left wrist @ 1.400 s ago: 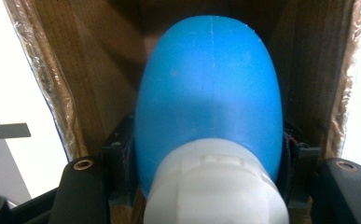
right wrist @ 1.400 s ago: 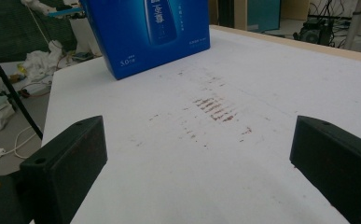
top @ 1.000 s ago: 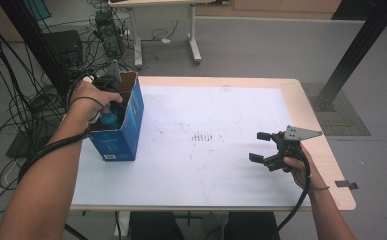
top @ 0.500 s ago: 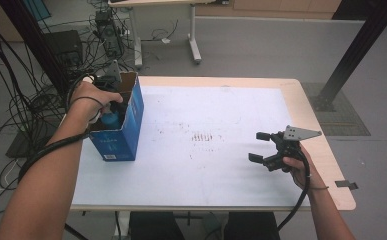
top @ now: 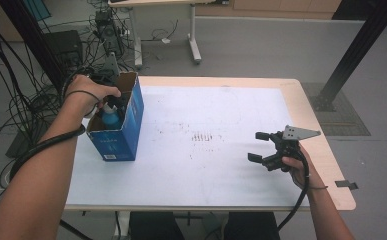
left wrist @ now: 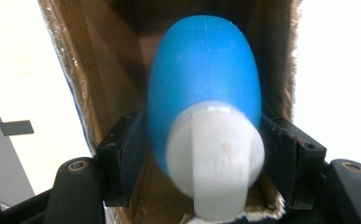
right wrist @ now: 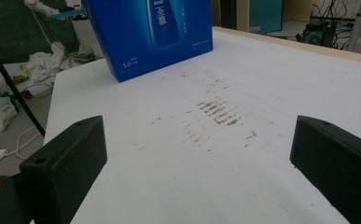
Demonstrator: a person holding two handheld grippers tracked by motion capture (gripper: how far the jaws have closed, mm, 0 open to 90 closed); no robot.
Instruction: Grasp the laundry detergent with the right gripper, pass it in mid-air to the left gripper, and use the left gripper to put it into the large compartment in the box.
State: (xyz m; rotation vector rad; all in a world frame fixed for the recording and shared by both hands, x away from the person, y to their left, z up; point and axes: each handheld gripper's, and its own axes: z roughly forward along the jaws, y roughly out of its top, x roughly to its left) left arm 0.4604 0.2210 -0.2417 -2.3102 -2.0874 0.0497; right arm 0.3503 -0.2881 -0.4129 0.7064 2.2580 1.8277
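An open blue carton [top: 123, 132] stands at the table's left. A blue bottle with a white cap [top: 110, 118] sits upright inside it. My left gripper [top: 113, 101] reaches down into the carton from above. In the left gripper view its black jaws [left wrist: 201, 140] flank the bottle [left wrist: 201, 79] just below the cap, one on each side, against its shoulders; they have just been closing on it. The carton's brown inner walls [left wrist: 99, 79] rise around them. My right gripper [top: 255, 146] hovers over the table's right side, open with nothing between its fingers [right wrist: 201, 154].
The white table top [top: 206, 165] carries brown smudges [right wrist: 218, 114] near its middle. In the right gripper view the carton's printed blue face [right wrist: 155, 32] stands far off. Cables, a second table's legs and a black post stand on the floor beyond the table.
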